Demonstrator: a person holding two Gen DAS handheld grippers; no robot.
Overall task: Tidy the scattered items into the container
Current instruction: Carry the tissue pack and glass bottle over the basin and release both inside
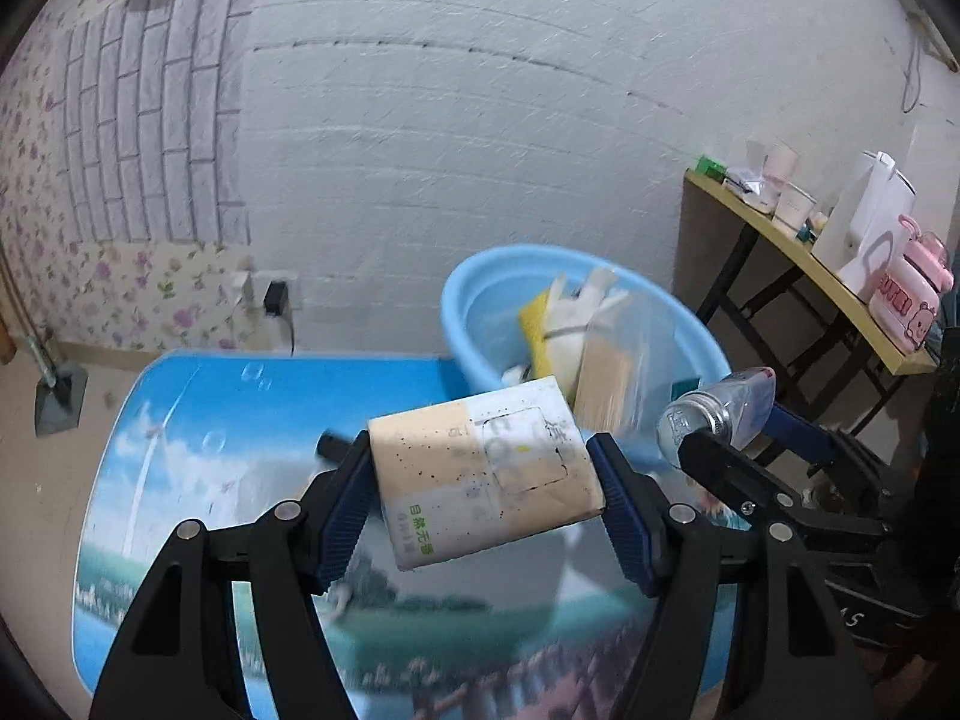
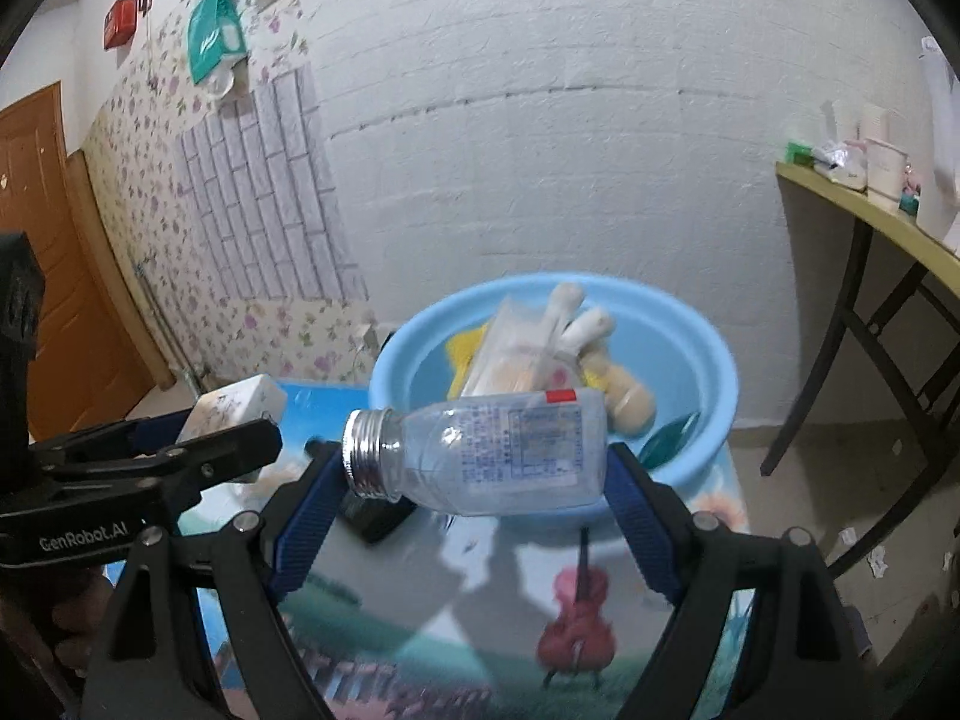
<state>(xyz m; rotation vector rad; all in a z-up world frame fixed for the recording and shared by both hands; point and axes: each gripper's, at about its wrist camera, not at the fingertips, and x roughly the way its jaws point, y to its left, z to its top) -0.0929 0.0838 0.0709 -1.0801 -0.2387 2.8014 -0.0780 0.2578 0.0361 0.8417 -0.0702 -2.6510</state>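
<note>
You're mid-carry: L gripper (image 1: 485, 489) clamps tissue pack (image 1: 486, 471), R gripper (image 2: 474, 471) clamps bottle (image 2: 480, 450); next, get both over basin (image 2: 708, 372), then release.

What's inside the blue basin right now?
The blue basin holds a clear plastic bag, something yellow, a beige stuffed toy and a green object. Anything beneath them is covered.

Ahead of you, the blue basin (image 2: 708, 384) stands open at the top, but a standing plastic bag (image 2: 516, 348) and a yellow sponge (image 1: 537, 324) fill its middle; only its right inner side stays bare. A black box (image 2: 375, 516) lies on the printed tabletop (image 2: 480, 600) before the rim. The side table (image 2: 870, 204) closes your right; the wall backs the basin.
</note>
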